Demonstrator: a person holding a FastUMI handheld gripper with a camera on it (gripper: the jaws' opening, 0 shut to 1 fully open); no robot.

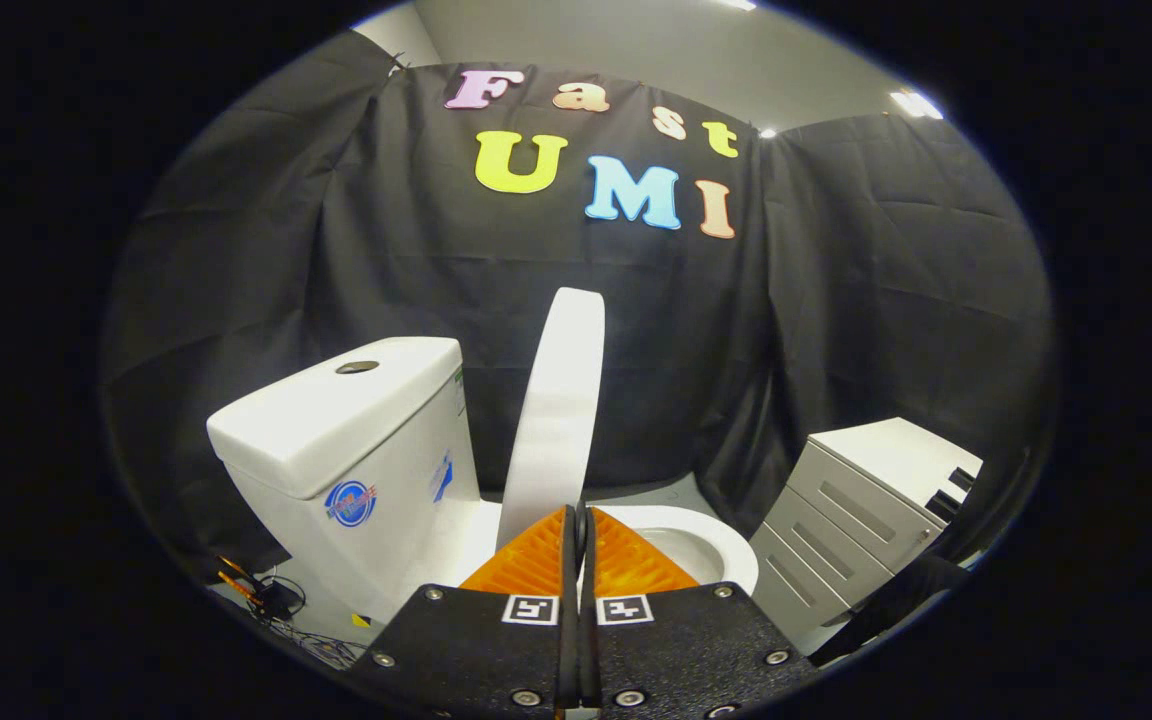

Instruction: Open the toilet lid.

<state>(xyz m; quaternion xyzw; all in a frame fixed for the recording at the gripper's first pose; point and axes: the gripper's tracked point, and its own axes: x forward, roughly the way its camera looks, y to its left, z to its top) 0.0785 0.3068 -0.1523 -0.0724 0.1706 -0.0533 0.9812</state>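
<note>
Jaws of the gripper (579, 520) are seen pressed together with nothing pinched, while the toilet lid (558, 420) just beyond them is raised near upright beside the tank (356, 440), so opening is judged essentially done.

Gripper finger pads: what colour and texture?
Orange, ribbed, clearest in the gripper view: the finger pads of the gripper sit pressed together before the raised white toilet lid.

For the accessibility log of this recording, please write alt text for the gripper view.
A white toilet lid stands raised, nearly upright, beside the white ceramic cistern, above the open white bowl. The gripper with its orange ribbed fingers closed together sits just below the lid. A grey drawer cabinet stands beyond the bowl.
</note>
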